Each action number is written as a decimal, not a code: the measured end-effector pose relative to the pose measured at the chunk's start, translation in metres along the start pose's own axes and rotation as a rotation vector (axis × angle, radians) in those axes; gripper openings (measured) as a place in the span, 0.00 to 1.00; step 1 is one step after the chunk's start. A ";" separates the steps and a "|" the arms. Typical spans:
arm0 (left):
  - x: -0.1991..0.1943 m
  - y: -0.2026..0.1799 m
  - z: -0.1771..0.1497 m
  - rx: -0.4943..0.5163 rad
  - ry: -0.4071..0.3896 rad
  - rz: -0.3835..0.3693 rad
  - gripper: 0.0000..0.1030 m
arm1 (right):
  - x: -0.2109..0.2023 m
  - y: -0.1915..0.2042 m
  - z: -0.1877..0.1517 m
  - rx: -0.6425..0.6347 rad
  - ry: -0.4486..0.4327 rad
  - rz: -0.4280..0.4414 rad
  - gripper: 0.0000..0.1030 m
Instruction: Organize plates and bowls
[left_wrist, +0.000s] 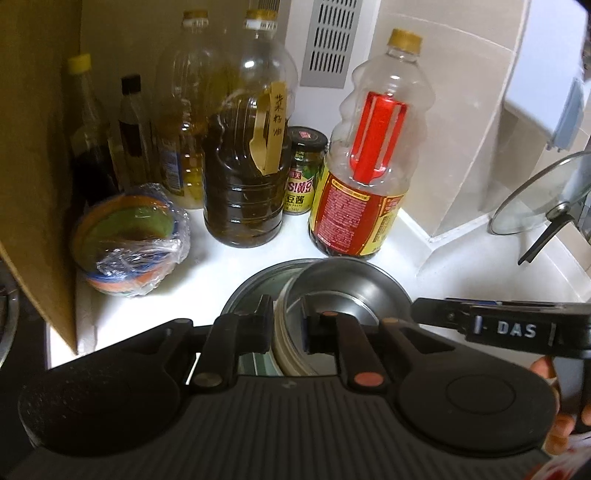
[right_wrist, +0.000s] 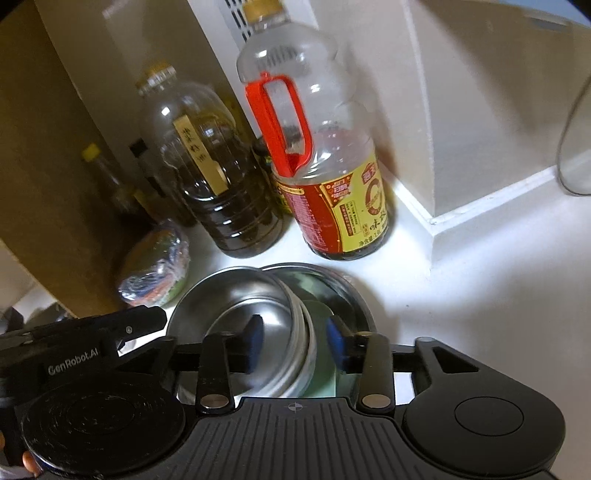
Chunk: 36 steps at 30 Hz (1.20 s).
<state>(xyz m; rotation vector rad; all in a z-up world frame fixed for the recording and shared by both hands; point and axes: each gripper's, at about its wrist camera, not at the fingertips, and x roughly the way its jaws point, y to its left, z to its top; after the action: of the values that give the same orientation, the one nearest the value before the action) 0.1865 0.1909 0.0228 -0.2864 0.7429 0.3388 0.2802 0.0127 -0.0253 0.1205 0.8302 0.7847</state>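
A stack of dishes stands on the white counter in front of the bottles. On top is a steel bowl (left_wrist: 347, 291) (right_wrist: 236, 295), with white rims (left_wrist: 284, 347) (right_wrist: 306, 343) under it and a wider steel dish (left_wrist: 255, 284) (right_wrist: 332, 288) at the bottom. My left gripper (left_wrist: 287, 328) straddles the stack's near rim, its narrow gap filled by the rims and its pads against both sides. My right gripper (right_wrist: 295, 341) stands open around the rim, with its blue pads (right_wrist: 334, 341) clear of the metal. Each gripper's body shows at the edge of the other's view.
Behind the stack stand a large oil bottle (left_wrist: 243, 166), a small jar (left_wrist: 303, 170) and a red-handled sauce bottle (left_wrist: 369, 166). A film-wrapped colourful bowl (left_wrist: 133, 243) sits left by a cardboard panel (left_wrist: 37, 147). A glass lid (left_wrist: 539, 199) leans at the right, past a wall corner (right_wrist: 432, 221).
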 end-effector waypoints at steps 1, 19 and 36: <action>-0.005 -0.002 -0.004 0.005 -0.009 0.005 0.12 | -0.007 -0.002 -0.006 -0.003 -0.017 0.006 0.41; -0.081 -0.057 -0.092 0.042 -0.030 0.103 0.33 | -0.085 -0.014 -0.108 -0.125 -0.071 -0.003 0.43; -0.132 -0.049 -0.152 0.066 0.043 0.035 0.32 | -0.120 0.013 -0.180 -0.070 -0.048 -0.064 0.43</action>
<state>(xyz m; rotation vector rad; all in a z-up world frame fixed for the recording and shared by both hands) 0.0228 0.0638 0.0152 -0.2194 0.8008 0.3415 0.0969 -0.0932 -0.0694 0.0499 0.7572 0.7468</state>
